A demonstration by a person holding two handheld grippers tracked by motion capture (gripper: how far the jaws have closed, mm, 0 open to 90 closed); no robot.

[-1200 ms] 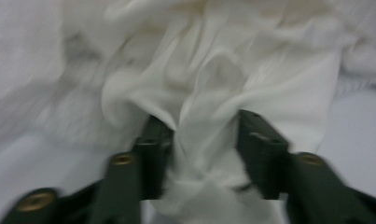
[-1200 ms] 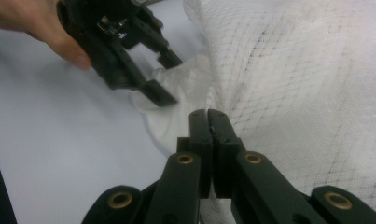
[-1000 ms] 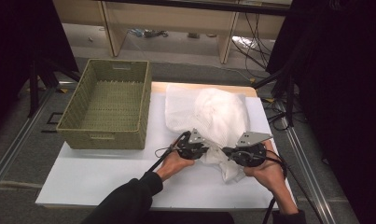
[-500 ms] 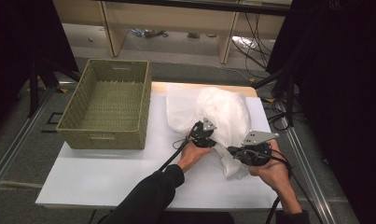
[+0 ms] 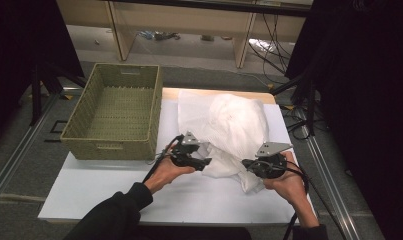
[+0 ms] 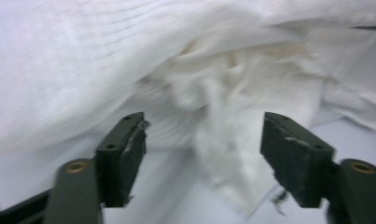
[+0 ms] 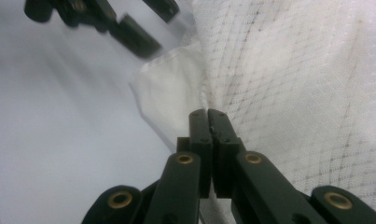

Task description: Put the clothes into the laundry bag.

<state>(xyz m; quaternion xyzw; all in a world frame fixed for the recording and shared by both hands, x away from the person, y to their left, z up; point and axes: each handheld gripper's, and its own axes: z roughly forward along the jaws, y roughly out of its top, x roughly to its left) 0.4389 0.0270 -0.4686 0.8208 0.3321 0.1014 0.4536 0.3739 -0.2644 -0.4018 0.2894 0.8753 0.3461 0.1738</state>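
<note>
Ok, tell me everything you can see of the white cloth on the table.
The white cloth is a thin woven fabric with a faint grid pattern, lying crumpled and bunched in a loose mound on the white table, to the right of the woven basket. Its near edge trails toward the person in folds. The right gripper is shut on a pinch of that near edge. The left gripper has just been opening; its jaws stand apart with a fold between them, not pressing it.
</note>
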